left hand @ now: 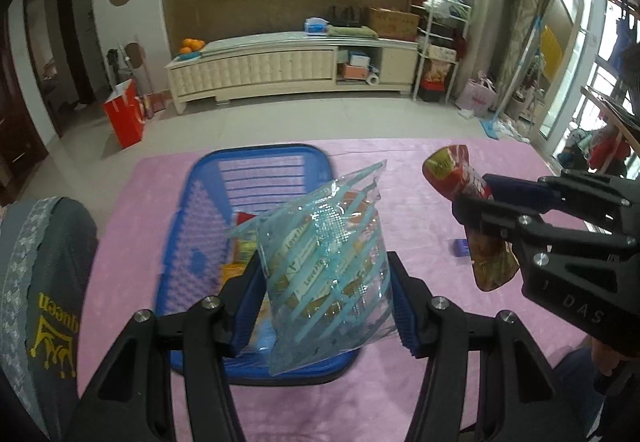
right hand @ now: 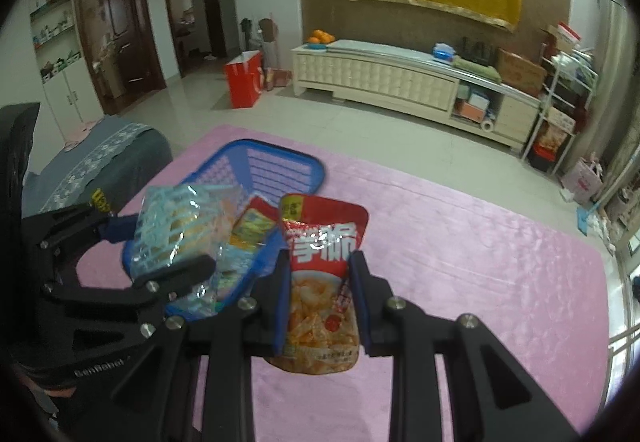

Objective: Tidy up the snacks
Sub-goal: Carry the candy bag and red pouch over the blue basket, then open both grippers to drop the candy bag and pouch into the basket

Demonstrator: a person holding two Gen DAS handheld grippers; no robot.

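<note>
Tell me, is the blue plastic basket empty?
No, the blue plastic basket on the pink tablecloth already holds some yellow and red snack packets.

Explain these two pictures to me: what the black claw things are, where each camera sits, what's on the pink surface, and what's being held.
The black claws are two hand-held grippers, each worked by a person, not a robot. Each carries a camera looking along its jaws.

The left gripper, seen from its own camera, is closed on a clear plastic bag with pale blue stripes. The right gripper, in the other picture, is closed on a red printed snack pouch.

Both hang above a pink cloth-covered table. On it sits a blue plastic basket with a few snack packets inside.
</note>
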